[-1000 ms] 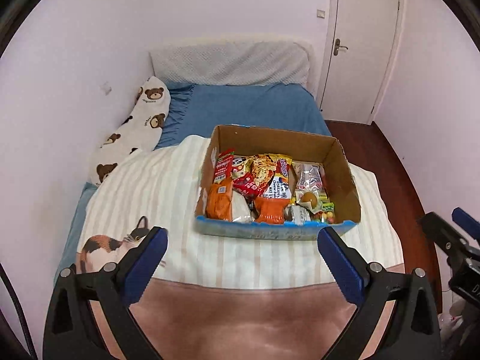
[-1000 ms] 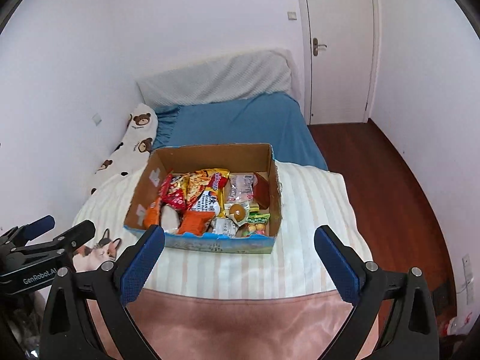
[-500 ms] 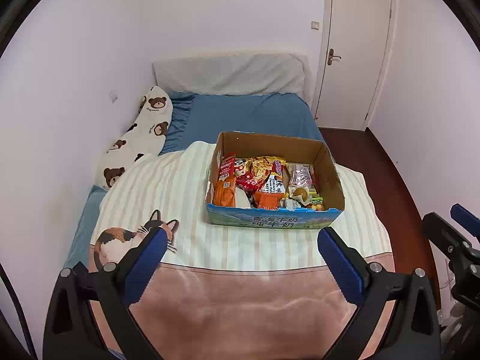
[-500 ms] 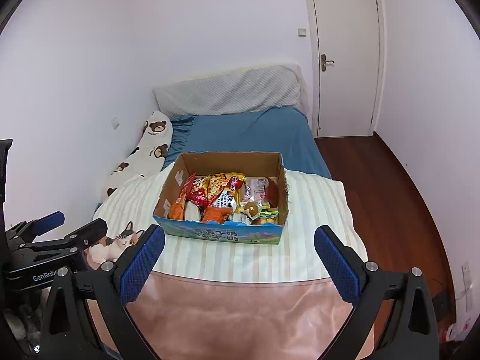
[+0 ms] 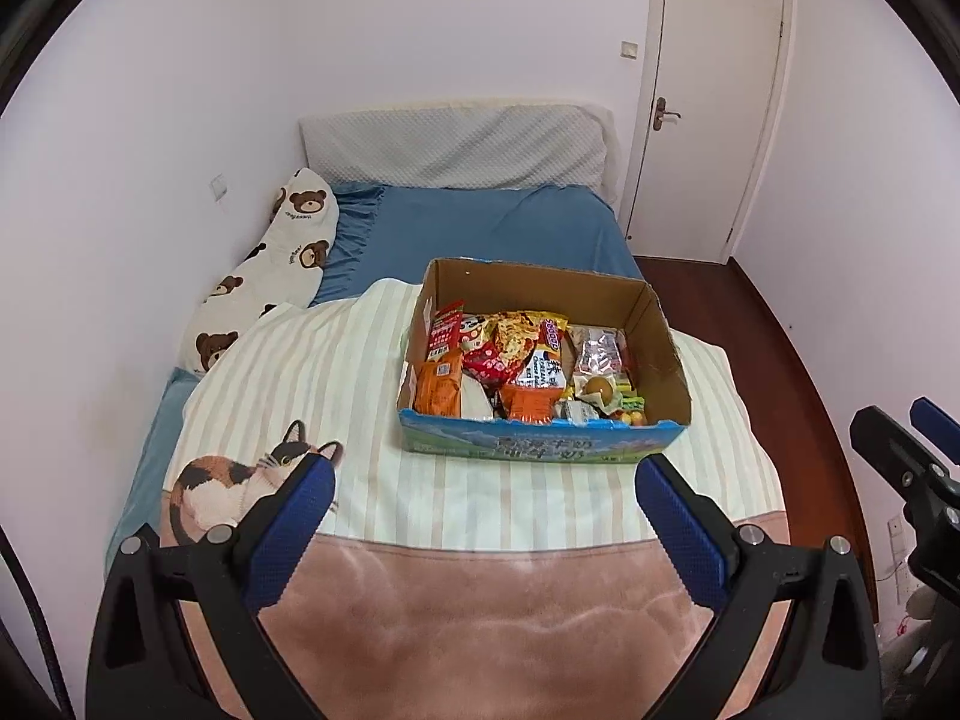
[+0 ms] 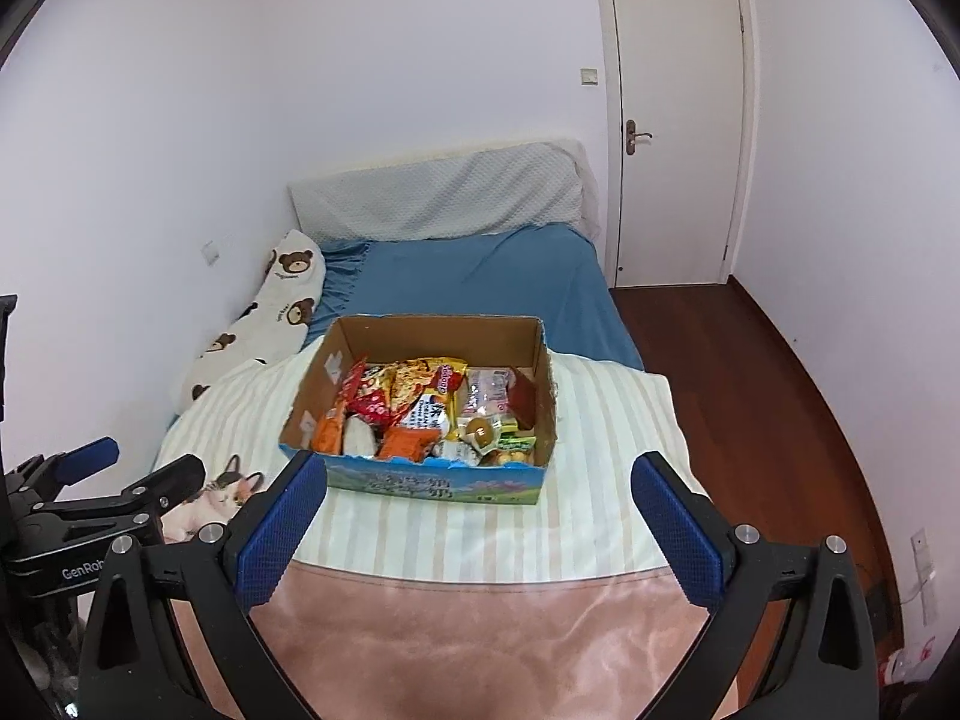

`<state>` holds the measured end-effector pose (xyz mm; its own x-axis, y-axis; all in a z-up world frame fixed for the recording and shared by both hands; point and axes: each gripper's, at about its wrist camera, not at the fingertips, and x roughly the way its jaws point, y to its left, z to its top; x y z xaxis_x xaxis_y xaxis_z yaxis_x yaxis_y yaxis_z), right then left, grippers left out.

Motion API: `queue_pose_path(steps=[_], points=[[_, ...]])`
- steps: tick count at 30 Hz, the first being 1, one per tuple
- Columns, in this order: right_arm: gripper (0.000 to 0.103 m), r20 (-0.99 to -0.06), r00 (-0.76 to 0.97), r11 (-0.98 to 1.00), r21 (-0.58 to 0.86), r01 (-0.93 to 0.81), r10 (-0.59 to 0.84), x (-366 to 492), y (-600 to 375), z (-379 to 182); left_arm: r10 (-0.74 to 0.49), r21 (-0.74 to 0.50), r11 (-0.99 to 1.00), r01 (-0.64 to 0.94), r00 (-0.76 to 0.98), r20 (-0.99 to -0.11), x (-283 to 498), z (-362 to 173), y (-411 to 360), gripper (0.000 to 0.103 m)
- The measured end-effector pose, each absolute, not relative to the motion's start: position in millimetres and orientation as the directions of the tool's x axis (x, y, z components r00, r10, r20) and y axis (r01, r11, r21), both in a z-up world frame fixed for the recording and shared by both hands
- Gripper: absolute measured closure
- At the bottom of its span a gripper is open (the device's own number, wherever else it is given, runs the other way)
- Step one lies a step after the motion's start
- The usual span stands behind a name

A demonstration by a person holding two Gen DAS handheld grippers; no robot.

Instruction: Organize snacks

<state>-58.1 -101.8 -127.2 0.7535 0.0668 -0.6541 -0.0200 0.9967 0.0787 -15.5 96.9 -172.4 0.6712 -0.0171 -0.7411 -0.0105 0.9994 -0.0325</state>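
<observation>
Bed (image 5: 492, 228) under a blue sheet, running toward the far wall. Striped cream blanket (image 5: 336, 372) with a cat print over the near half, pink band at 6 o'clock. Cardboard box (image 5: 663, 330) of snacks resting on the blanket, just right of centre. Bear-print bolster (image 5: 264, 288) at 10 o'clock along the wall; grey pillow (image 5: 456, 147) at 12 o'clock.

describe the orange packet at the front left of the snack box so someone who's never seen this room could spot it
On the bed, a cardboard box of snacks sits on a striped blanket. Look in the box's near-left corner, just behind its blue printed front wall. The orange packet lies there, left of a white packet; a second, smaller orange pack sits nearer the middle.
</observation>
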Motion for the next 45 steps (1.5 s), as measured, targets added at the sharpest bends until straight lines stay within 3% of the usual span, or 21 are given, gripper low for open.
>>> queue_pose_path(steps=[9,23,45], points=[[0.000,-0.671,0.742,0.999,0.046,0.010,0.023,-15.1,-104.0,-151.6,0.037,0.015,0.999,-0.038,0.699,-0.714,21.7,-185.5,91.6,0.000],[0.000,-0.701,0.713,0.998,0.036,0.055,-0.014,38.5,-108.4,-190.3,0.044,0.042,0.999,-0.019,0.654,-0.755,70.9,-216.0,76.5,0.000],[0.000,-0.722,0.691,0.997,0.031,0.074,-0.029,62.8,-108.0,-207.3,0.054,0.060,0.998,-0.012,0.637,-0.769,88.4,-228.4,72.0,0.000]])
